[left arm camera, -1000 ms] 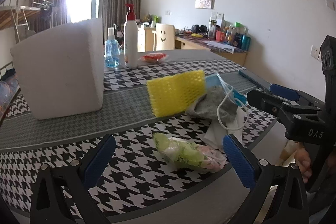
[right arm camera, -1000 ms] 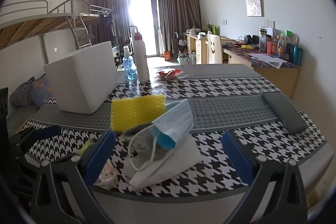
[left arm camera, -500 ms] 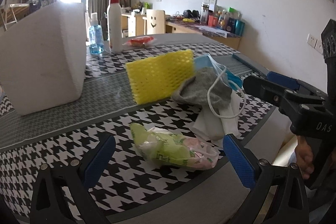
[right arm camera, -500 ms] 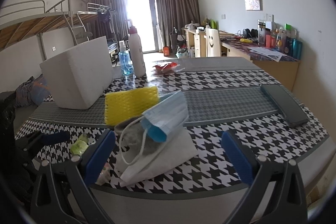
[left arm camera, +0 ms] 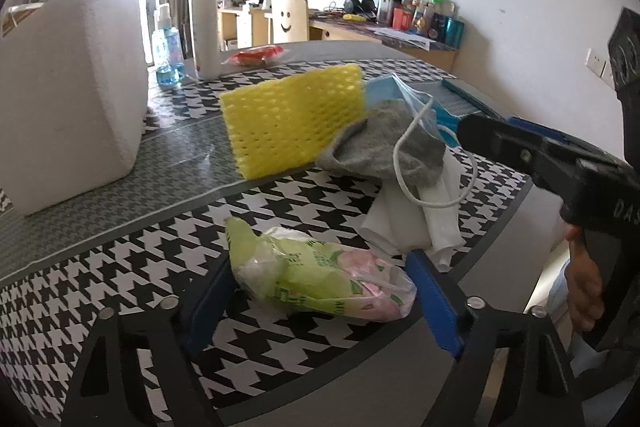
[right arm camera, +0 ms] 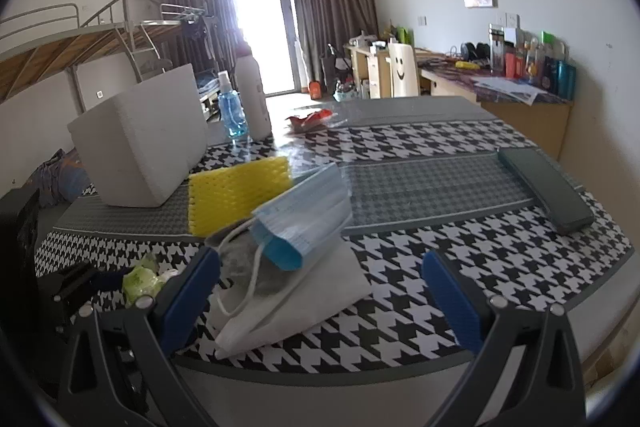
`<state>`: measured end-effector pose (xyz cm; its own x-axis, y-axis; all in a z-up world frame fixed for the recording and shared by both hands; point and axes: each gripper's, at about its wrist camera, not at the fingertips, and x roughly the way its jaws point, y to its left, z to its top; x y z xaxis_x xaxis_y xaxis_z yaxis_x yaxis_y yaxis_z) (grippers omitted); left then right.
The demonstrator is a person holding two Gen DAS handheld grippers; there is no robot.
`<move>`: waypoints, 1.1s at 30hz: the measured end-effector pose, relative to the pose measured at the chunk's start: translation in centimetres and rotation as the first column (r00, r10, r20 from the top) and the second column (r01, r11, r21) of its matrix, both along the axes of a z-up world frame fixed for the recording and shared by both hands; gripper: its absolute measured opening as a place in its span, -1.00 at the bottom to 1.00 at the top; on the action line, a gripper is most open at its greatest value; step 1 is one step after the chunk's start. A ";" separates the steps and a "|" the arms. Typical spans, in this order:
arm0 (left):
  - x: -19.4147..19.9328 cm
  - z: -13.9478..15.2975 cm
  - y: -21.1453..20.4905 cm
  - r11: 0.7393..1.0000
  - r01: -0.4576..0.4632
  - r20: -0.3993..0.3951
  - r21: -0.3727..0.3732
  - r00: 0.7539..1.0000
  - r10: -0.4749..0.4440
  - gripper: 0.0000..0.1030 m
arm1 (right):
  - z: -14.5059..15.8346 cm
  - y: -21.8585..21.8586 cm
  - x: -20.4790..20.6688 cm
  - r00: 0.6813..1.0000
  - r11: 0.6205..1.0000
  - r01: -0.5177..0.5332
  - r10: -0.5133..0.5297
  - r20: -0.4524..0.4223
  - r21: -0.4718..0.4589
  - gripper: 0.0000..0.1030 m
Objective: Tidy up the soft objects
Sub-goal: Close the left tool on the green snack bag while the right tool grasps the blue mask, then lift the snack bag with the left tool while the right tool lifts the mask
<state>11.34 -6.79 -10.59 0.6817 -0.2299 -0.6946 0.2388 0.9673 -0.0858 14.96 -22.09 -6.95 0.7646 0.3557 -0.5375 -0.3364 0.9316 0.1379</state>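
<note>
A clear plastic bag of green and pink soft items (left arm camera: pixel 320 279) lies on the houndstooth table (left arm camera: pixel 120 267) near its front edge. My left gripper (left arm camera: pixel 320 303) straddles it, jaws closing, blue pads beside the bag's two ends without visibly squeezing it. Behind lies a pile: a yellow foam net (left arm camera: pixel 292 123), a grey cloth (left arm camera: pixel 380 147), a blue face mask (right arm camera: pixel 308 211) and a white cloth (right arm camera: pixel 304 303). My right gripper (right arm camera: pixel 320 291) hovers open over the pile's near edge, nothing between its fingers. A white foam box (left arm camera: pixel 68 99) stands at the left.
A pump bottle (left arm camera: pixel 204 27), a blue spray bottle (left arm camera: pixel 166 51) and a red packet (left arm camera: pixel 256 57) stand at the table's far side. A dark flat case (right arm camera: pixel 544 187) lies at the right. A hand (left arm camera: pixel 584 291) grips the right tool's handle off the table edge.
My left gripper has moved forward and down onto the plastic bag, and its jaws have narrowed around it. The right gripper has hardly moved.
</note>
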 end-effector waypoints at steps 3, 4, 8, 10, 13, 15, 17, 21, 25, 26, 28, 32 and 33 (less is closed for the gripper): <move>0.0 0.0 -0.1 1.000 0.000 0.004 0.003 1.000 0.000 0.56 | 0.1 0.1 0.5 1.000 1.000 -0.005 0.005 -0.014 0.012 0.99; 0.1 0.0 0.0 1.000 0.001 0.005 0.002 1.000 -0.001 0.53 | 0.1 0.1 0.7 1.000 1.000 -0.001 0.002 -0.018 0.010 0.99; 0.1 0.0 0.0 1.000 0.005 0.009 -0.005 1.000 -0.005 0.48 | 0.1 0.1 1.5 0.999 0.999 -0.010 0.011 -0.036 0.034 0.93; 0.1 0.0 0.1 1.000 0.010 0.010 -0.007 1.000 -0.010 0.48 | 0.0 0.2 1.8 0.999 0.999 -0.010 0.012 -0.045 0.035 0.84; 0.1 0.0 0.2 1.000 0.017 0.013 -0.012 1.000 -0.016 0.48 | -0.2 0.4 2.5 0.997 0.998 -0.021 0.025 -0.075 0.055 0.64; -0.2 -0.1 0.1 1.000 0.020 0.013 -0.014 1.000 -0.020 0.47 | -0.4 0.5 2.8 0.995 0.998 -0.025 0.031 -0.091 0.063 0.50; -0.3 -0.1 0.1 1.000 0.023 0.012 -0.016 1.000 -0.023 0.47 | -0.6 0.6 3.0 0.994 0.997 -0.032 0.039 -0.103 0.068 0.37; -0.5 0.0 0.0 0.999 0.038 0.018 -0.025 0.999 -0.037 0.47 | -1.1 0.5 3.4 0.990 0.995 -0.035 0.047 -0.132 0.089 0.03; -0.5 0.1 0.0 0.999 0.039 0.018 -0.027 0.999 -0.038 0.46 | -0.9 0.1 3.3 0.989 0.993 -0.038 0.053 -0.136 0.112 -0.30; -0.5 0.1 0.0 0.999 0.039 0.020 -0.030 0.999 -0.038 0.46 | -0.8 -0.1 3.3 0.989 0.993 -0.039 0.054 -0.134 0.115 -0.33; -0.6 0.2 0.0 0.999 0.039 0.023 -0.032 0.999 -0.038 0.46 | -0.7 -0.3 3.2 0.990 0.992 -0.040 0.057 -0.131 0.122 -0.48; -0.7 0.2 0.1 0.999 0.037 0.026 -0.036 0.999 -0.036 0.45 | -0.7 -0.5 3.3 0.989 0.991 -0.034 0.052 -0.140 0.126 -0.77; -0.8 0.3 0.3 0.999 0.036 0.027 -0.037 0.999 -0.035 0.45 | -0.7 -0.6 3.3 0.989 0.992 -0.027 0.045 -0.144 0.124 -0.81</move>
<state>10.53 -6.46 -10.32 0.6906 -0.2793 -0.6671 0.2753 0.9545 -0.1147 18.26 -22.66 -7.69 0.6665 0.4512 -0.5935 -0.3377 0.8924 0.2992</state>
